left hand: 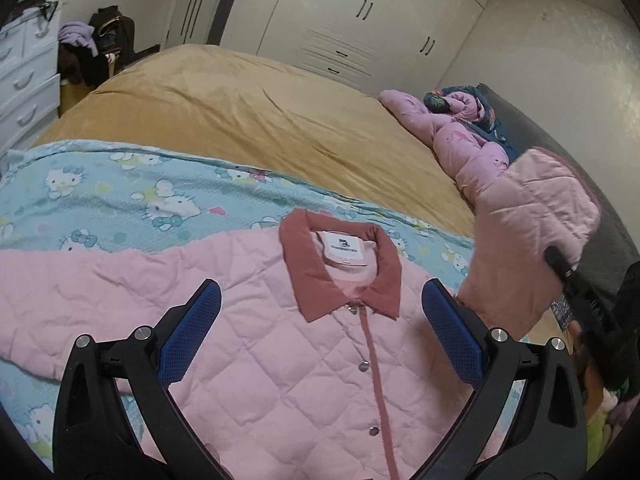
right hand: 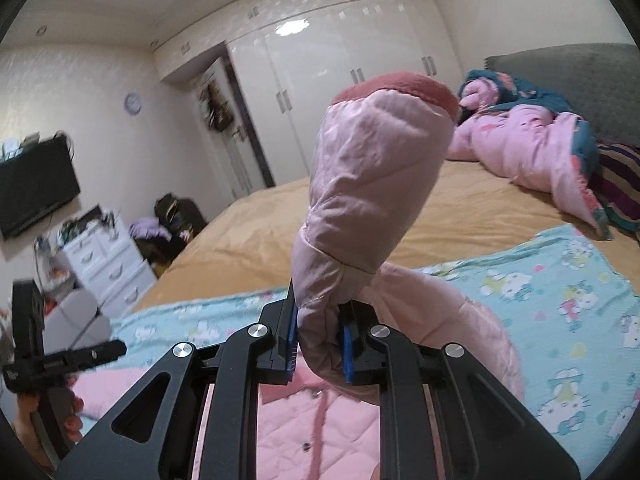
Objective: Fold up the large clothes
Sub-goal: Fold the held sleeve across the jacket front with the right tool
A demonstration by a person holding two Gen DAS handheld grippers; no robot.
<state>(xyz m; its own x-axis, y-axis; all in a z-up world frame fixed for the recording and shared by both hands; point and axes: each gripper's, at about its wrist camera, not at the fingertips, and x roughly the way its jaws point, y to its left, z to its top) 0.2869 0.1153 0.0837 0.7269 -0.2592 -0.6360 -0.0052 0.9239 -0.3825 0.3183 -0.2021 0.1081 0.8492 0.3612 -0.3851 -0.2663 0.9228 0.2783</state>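
Right gripper (right hand: 318,350): clamped tight on a bunched sleeve (right hand: 360,184) of the pink quilted jacket (left hand: 280,340), the cuff lifted upright above the bed.
Left gripper (left hand: 320,332): blue pads spread wide apart, hovering empty over the jacket's chest, just near of the dusty-rose collar (left hand: 340,268).
Jacket: spread front-up, snaps fastened, on a blue cartoon-cat blanket (left hand: 120,196) at the bed's near edge; its other sleeve stretches out to the left.
Bed: tan cover (left hand: 240,120) beyond the blanket; a crumpled pink coat (left hand: 460,136) lies far right.
Room: white wardrobe (left hand: 360,12) along the far wall; white drawers (left hand: 24,80) at far left.
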